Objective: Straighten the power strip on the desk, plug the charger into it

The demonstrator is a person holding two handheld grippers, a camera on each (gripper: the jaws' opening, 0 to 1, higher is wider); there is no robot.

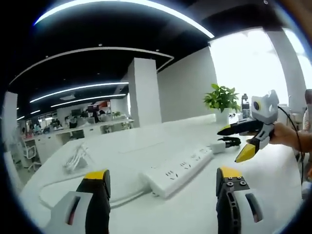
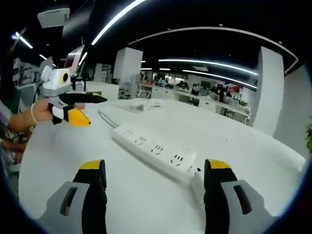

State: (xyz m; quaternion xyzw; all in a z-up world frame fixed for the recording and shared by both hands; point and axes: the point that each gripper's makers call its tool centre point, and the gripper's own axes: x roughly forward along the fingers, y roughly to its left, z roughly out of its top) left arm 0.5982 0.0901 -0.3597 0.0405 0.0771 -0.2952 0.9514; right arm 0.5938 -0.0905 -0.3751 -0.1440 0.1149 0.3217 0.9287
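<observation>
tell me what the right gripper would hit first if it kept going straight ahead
Most likely the white power strip, lying across the desk just beyond its open jaws; exact depth is hard to judge.

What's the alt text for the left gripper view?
A white power strip lies on a white desk between the open left hand-held gripper jaws. The right hand-held gripper hovers by its far end near a white charger; a potted plant stands behind.

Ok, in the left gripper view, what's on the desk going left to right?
White cable bundle → power strip → charger → right gripper with its jaws apart, held in a hand. The potted plant stands farther back, above the charger.
</observation>
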